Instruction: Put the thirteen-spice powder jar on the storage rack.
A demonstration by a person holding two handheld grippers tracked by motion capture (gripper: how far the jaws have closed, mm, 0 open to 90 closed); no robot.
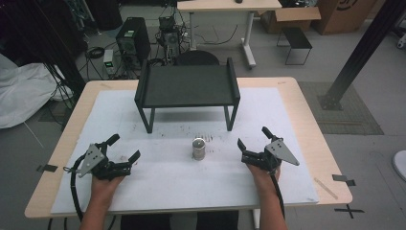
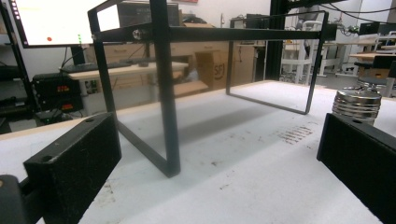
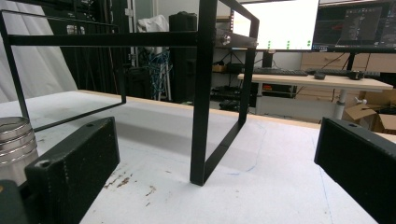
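Metal weight [image 1: 198, 149] between my left tool [image 1: 122, 148] and right tool [image 1: 252, 139], both gaping empty, looks dense, rigid and slick, so I'd clamp its ribbed sides low.

From above the person's side, the high view looks forward and down across the whole tabletop [image 1: 297, 143], taking in the black metal stand [image 1: 186, 86] and small metal cylinder [image 1: 198, 148]. The left gripper view sits low near the surface, facing the stand [image 2: 163, 93] from its left front, cylinder [image 2: 357, 105] at right. The right gripper view, equally low, faces the stand [image 3: 205, 93] from the opposite side, cylinder [image 3: 16, 140] at left.
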